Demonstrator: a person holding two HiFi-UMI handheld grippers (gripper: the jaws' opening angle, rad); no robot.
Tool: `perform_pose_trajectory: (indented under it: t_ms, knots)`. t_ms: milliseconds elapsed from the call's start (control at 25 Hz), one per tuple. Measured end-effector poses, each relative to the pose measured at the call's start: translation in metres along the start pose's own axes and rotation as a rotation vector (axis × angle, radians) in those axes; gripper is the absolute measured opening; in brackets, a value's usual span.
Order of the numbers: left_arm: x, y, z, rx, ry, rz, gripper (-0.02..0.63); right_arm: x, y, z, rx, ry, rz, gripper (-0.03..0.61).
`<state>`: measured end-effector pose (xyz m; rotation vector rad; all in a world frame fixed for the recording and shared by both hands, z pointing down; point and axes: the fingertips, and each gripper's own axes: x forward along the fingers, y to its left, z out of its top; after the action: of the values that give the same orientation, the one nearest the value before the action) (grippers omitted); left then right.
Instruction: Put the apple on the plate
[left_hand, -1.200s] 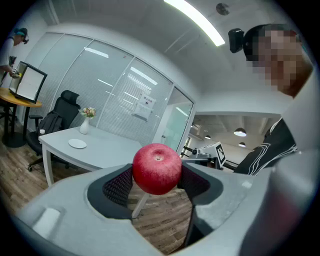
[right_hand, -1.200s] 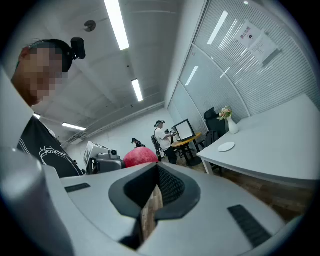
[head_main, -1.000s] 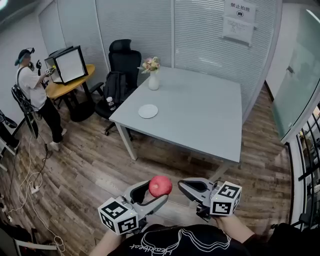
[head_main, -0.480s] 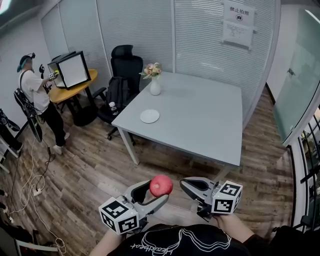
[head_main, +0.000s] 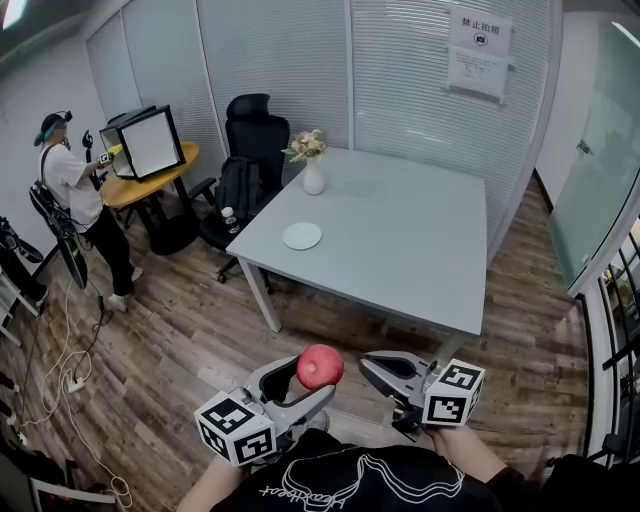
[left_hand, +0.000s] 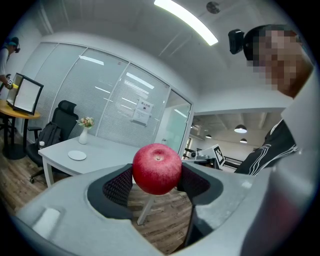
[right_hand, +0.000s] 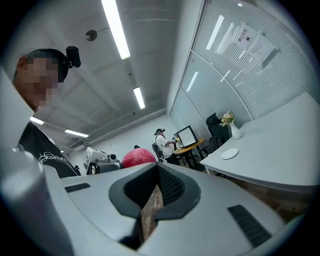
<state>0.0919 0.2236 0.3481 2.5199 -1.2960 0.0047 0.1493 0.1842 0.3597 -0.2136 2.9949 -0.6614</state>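
A red apple (head_main: 320, 366) is held between the jaws of my left gripper (head_main: 314, 376), low in the head view and over the wood floor. From the left gripper view the apple (left_hand: 156, 168) fills the gap of that gripper (left_hand: 156, 176). My right gripper (head_main: 377, 368) hangs just to the right of it, jaws shut with nothing in them (right_hand: 152, 200). A small white plate (head_main: 302, 236) lies near the left edge of the grey table (head_main: 400, 250), far ahead of both grippers. It also shows as a plate (left_hand: 77, 155) and a plate (right_hand: 229, 154).
A white vase with flowers (head_main: 312, 170) stands at the table's far left corner. A black office chair (head_main: 250, 140) with a backpack sits beside the table. A person (head_main: 75, 205) stands at far left by a round wooden table with a light box (head_main: 150, 142). Cables (head_main: 60, 370) lie on the floor.
The view has drifted a little, so the table and plate sit slightly lower and to the right. Both grippers keep their places and the apple stays gripped.
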Motion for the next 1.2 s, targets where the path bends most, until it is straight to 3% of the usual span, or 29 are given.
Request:
perform_pose_trajectory:
  t_ms: [600,1200]
  knots:
    - [0.027,0.067,0.017,0.004,-0.007,-0.013,0.313,0.049,-0.053,0.02,0.012,-0.018,-0.005,0.008]
    - [0.072,0.257,0.065,-0.042,0.055,0.009,0.313,0.195,-0.171,0.065,0.073,0.009,-0.04,0.008]
